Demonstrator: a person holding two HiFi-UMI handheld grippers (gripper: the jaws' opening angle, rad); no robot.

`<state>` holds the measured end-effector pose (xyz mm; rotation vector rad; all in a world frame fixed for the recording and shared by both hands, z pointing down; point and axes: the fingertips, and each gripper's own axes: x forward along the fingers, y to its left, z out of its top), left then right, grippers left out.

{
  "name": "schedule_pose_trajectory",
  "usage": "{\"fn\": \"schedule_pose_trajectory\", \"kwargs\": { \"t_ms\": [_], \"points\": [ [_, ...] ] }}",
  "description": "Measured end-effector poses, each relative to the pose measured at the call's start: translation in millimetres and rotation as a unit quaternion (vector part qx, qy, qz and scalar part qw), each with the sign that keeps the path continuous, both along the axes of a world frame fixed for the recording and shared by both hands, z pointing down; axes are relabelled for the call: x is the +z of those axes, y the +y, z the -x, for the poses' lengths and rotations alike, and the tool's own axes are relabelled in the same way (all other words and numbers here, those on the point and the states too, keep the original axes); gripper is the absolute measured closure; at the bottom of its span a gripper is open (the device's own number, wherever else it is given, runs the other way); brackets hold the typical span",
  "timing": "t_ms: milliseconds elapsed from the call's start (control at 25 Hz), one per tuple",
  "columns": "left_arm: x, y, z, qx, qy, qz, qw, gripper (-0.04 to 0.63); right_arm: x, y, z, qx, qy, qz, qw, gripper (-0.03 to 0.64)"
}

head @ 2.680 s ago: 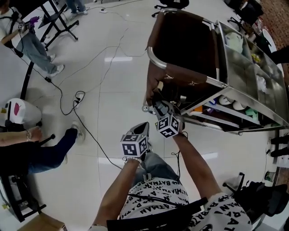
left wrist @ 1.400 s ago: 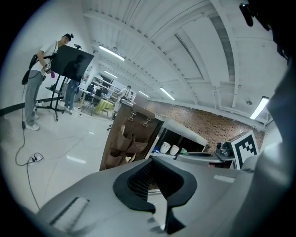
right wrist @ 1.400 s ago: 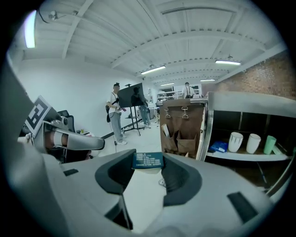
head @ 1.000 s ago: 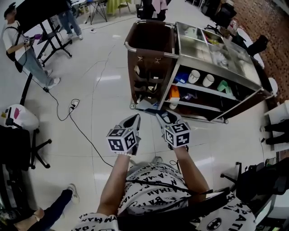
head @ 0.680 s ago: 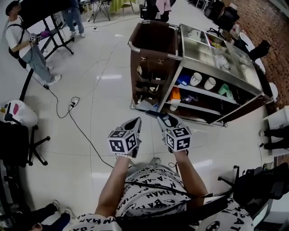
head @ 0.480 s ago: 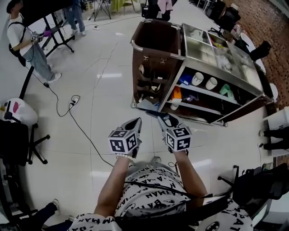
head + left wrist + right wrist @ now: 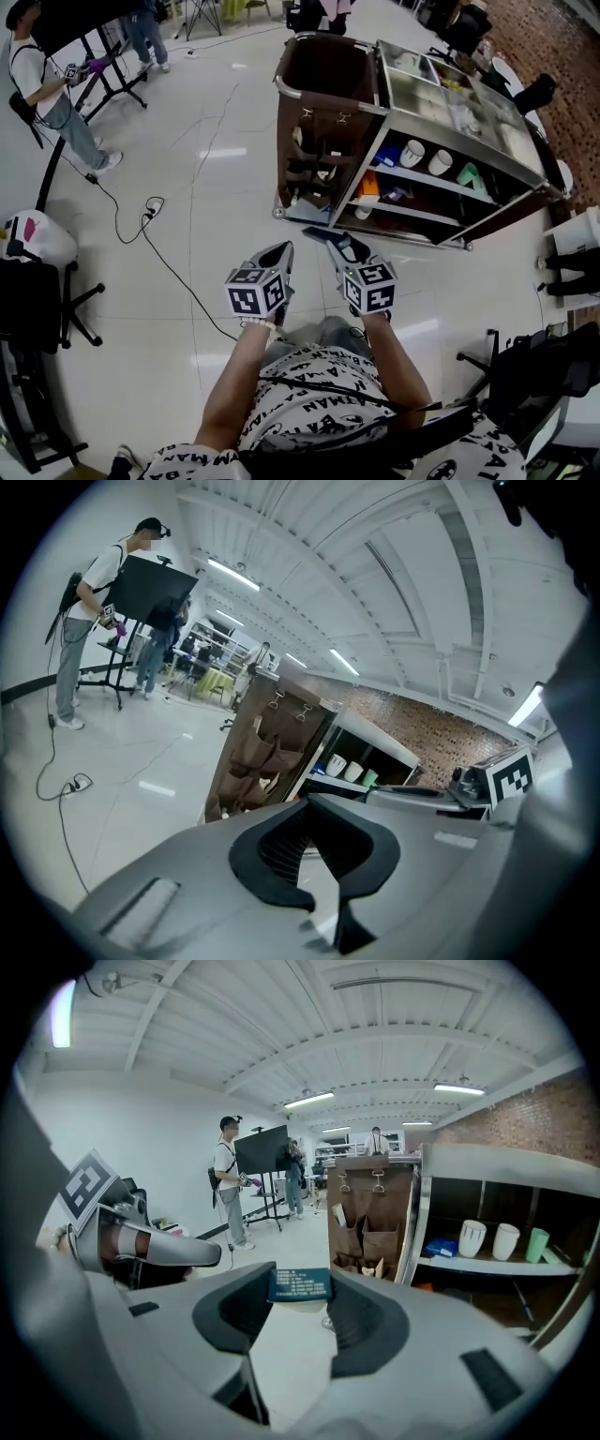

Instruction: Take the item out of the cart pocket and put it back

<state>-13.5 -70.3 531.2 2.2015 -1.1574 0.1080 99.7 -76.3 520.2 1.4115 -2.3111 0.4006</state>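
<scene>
My right gripper is shut on a small dark blue packet with white print, held in the air over the floor a step back from the cart. In the right gripper view the packet sits crosswise between the black pads. The brown fabric bag at the cart's end carries rows of pockets, some with items sticking out, seen straight ahead as pockets. My left gripper hangs beside the right one, its tips together with nothing in them.
The steel cart has open shelves with white cups and other supplies. Cables run over the white floor at the left. A person stands by a black stand at far left; a chair is near.
Earlier my right gripper was at the cart's pockets; now both grippers are back from the cart, the packet held in the right one. Over the last second the grippers have hardly moved.
</scene>
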Motion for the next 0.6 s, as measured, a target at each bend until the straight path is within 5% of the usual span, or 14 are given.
{"fn": "schedule_pose_trajectory", "kwargs": {
  "t_ms": [600],
  "points": [
    [9,-41,8,0.016,-0.012,-0.003,0.9998,0.595,8,-63,10,-0.011,0.041,-0.029,0.999,0.43]
  ]
}}
